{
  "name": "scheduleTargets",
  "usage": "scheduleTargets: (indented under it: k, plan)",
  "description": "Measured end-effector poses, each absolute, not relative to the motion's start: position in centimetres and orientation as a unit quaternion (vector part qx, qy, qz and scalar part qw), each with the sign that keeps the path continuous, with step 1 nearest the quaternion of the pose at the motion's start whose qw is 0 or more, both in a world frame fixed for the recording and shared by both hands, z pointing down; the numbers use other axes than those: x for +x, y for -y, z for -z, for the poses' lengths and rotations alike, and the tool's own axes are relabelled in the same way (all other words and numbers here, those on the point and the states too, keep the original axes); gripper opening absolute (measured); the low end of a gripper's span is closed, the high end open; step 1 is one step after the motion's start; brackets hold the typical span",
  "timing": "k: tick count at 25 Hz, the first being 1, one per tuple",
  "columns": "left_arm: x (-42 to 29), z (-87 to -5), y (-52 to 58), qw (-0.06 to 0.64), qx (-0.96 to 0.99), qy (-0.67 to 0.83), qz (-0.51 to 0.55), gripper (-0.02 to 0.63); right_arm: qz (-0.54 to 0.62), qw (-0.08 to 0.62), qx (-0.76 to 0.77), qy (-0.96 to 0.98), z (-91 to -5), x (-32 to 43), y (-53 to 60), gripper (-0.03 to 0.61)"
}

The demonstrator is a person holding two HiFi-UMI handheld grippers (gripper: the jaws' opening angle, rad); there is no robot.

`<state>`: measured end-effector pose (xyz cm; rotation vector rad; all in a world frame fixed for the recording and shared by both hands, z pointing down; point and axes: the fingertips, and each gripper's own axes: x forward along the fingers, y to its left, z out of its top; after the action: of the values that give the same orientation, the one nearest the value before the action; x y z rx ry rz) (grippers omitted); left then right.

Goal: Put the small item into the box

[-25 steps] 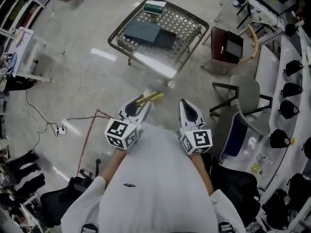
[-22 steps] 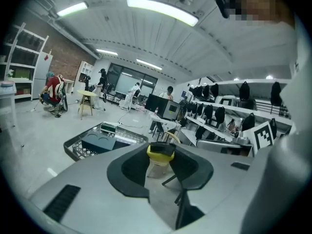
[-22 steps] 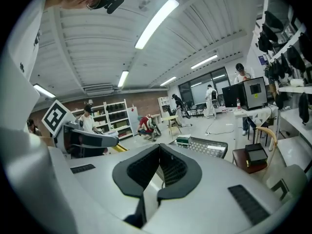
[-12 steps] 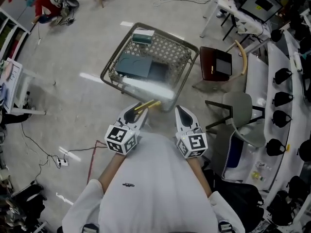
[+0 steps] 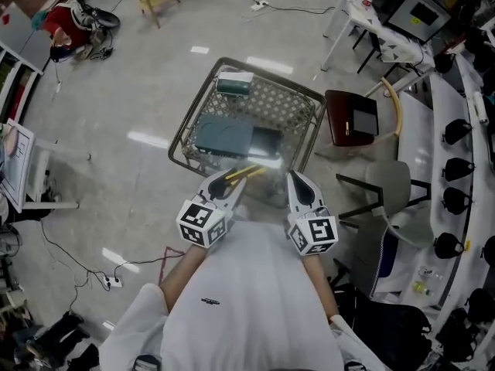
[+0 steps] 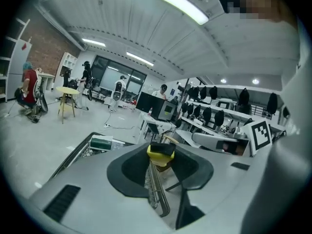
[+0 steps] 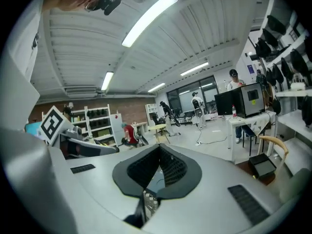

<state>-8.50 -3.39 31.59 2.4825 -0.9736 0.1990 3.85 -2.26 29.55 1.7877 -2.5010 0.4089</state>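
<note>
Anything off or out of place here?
Nothing spilled or damaged. One oddity: the yellow item sticks out at a slant from the left gripper, held near one end. The dark box lies flat on the mesh table.

Glossy grey floor (image 5: 139, 68), metal mesh table (image 5: 288, 105), matt box (image 5: 224, 136)

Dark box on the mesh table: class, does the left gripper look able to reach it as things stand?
Probably yes: the left gripper, shut on the yellow item, hangs by the mesh table's near edge, with nothing standing between it and the dark box.
</note>
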Motion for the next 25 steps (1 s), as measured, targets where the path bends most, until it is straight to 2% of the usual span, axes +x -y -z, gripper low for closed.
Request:
scheduleTargets:
  k: [5,9,25]
  plan:
    - [-8.1,-33.0,4.1,0.253,0.904,0.33,-0.097,0.12,-0.144,0.048,0.6,0.785,-30.5,3.9,1.6,-0.002]
    - [-6.6,-34.7,8.2,0.248,0.901,0.342,-0.099,0.12,-0.149,0.045,0.6,0.785,-32.1,5.2,5.0,-0.002]
    - [-3.1,-41.4,13.0,0.284,0.862,0.403,-0.12,0.12,-0.196,0.09,0.57,0.793,-38.2,8.5,8.8,0.0]
